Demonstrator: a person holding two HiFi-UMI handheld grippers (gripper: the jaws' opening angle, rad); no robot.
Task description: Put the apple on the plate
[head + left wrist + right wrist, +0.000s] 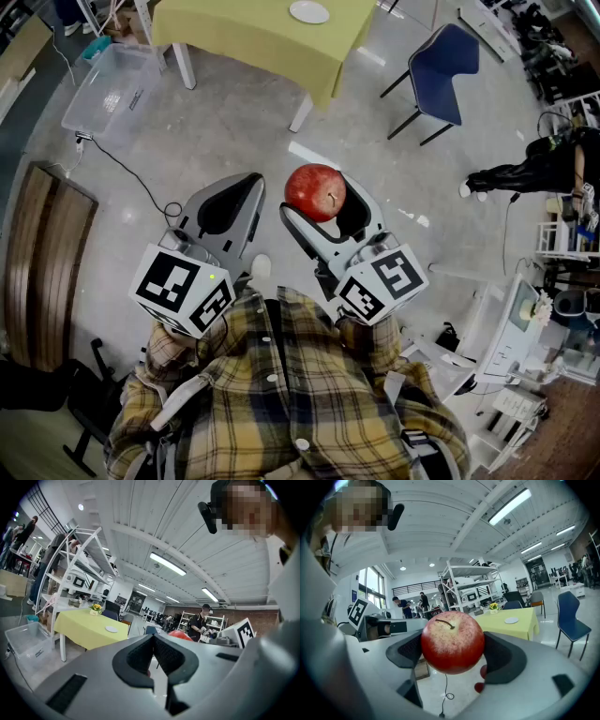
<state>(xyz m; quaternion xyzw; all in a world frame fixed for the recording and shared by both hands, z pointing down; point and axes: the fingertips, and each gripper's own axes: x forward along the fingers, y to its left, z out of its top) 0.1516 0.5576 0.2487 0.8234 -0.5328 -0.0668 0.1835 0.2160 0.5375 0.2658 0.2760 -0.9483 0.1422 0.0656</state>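
The yellow table (272,42) stands at the far side of the floor (234,122), with the blue chair (442,64) near one corner. Left gripper (248,183): jaws pressed together, nothing between them. Right gripper (323,202): jaws spread wide and clamped on the apple (315,191), with the pads bearing on both flanks and the stem upward. The apple is held above the floor, well apart from the table. The white plate (309,11) lies on the table top. A small item with yellow flowers (492,606), probably a pot, stands near it.
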